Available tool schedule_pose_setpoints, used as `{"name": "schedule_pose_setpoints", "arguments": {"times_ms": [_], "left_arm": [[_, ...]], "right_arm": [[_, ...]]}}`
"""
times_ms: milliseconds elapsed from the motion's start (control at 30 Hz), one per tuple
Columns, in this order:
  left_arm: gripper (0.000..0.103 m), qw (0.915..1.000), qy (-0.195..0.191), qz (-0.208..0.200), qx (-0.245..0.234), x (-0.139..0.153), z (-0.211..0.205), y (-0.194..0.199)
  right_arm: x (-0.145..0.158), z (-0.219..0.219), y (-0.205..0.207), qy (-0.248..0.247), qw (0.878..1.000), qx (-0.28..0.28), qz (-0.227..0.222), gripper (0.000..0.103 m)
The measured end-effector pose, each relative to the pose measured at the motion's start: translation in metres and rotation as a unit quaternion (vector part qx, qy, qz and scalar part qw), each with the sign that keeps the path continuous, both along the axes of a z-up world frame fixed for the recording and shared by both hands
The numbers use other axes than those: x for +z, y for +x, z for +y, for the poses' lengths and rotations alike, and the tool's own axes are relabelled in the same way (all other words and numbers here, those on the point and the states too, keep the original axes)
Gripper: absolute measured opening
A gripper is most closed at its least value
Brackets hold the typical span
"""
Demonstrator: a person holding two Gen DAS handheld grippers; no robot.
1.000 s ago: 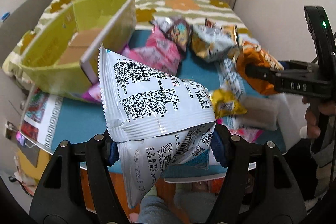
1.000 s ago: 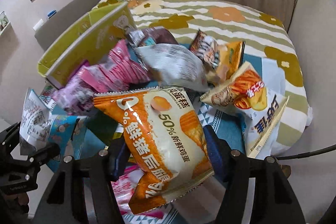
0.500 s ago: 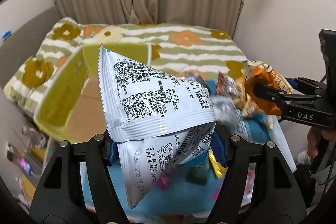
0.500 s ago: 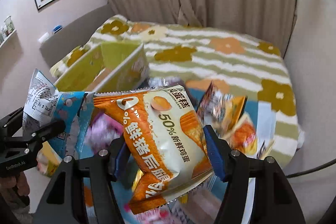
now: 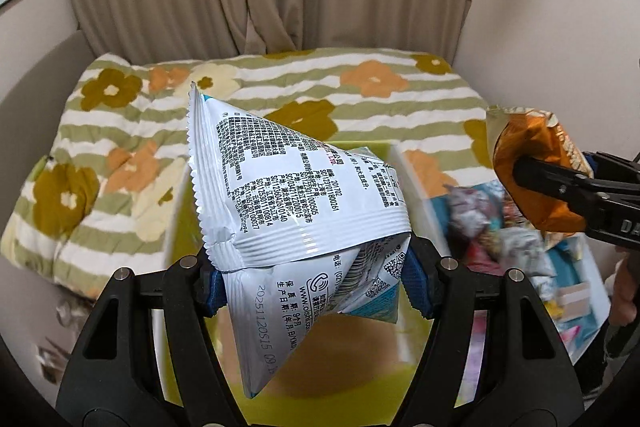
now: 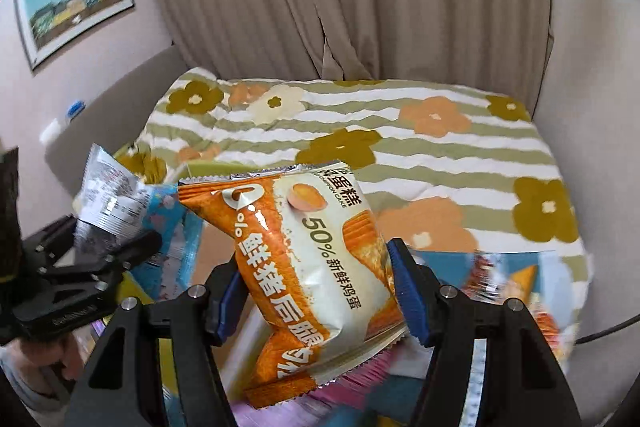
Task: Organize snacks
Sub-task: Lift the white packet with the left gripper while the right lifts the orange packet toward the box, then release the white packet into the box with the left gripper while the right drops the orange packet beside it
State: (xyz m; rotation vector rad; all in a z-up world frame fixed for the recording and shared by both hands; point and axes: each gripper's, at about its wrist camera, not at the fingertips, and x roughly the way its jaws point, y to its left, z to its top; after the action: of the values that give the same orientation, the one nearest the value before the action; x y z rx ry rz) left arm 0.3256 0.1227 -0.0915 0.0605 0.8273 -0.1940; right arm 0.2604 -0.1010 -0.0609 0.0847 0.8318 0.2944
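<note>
While the left claw [image 5: 310, 281] is pinching a white, crinkled foil snack packet with black print [image 5: 296, 203] between its blue pads, the yellow-green cardboard box [image 5: 372, 399] is lying directly beneath and ahead of it — the packet's long axis is running steeply from upper left to lower right, its lower tip hanging over the box's brown floor. The right claw [image 6: 314, 297] is clamping an orange-and-cream cake packet [image 6: 316, 267], hanging just right of the box; the left is nearer.
</note>
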Motion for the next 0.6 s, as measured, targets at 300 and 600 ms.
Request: {"name": "schedule_pose_setpoints", "arguments": {"times_ms": [300, 600], "left_arm": [[0.071, 0.9980, 0.003, 0.063, -0.003, -0.057, 0.033, 0.061], [0.094, 0.9962, 0.023, 0.081, 0.022, -0.074, 0.044, 0.043]], "right_arm": [[-0.035, 0.060, 0.049, 0.012, 0.999, -0.009, 0.045, 0.061], [-0.060, 0.079, 0.061, -0.011, 0.998, 0.003, 0.063, 0.061]]}}
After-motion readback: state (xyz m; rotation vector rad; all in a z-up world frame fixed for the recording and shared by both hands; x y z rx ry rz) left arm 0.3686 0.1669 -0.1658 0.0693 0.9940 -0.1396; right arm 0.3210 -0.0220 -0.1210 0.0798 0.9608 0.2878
